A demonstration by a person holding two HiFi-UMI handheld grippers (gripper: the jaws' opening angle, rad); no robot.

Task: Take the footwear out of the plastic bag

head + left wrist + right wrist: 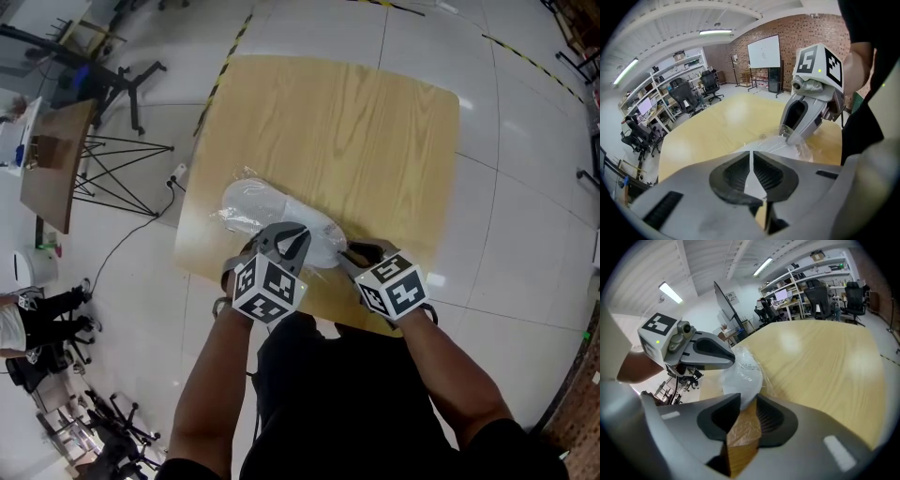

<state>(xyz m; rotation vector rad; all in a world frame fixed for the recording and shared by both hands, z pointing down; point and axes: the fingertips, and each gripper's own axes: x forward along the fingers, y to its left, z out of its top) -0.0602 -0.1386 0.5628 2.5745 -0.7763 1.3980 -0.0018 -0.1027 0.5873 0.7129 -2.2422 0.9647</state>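
White footwear in a clear plastic bag [272,217] lies near the front edge of the wooden table [356,122]. My left gripper [295,234] sits at the bag's near end. In the left gripper view its jaws [751,157] are closed to a thin slit, pinching white plastic. My right gripper [350,251] is just right of the bag's end. Its jaws [743,405] stand apart, with loose clear film and bare wood showing in the gap. The bag [743,376] bulges right ahead of them, under the left gripper [730,359]. The footwear's shape is blurred by the plastic.
The table's front edge [309,305] runs right under both grippers. A small brown side table [56,159] and black stands [122,164] are on the floor at left, with a cable. Office chairs [689,96] and shelves line the far wall.
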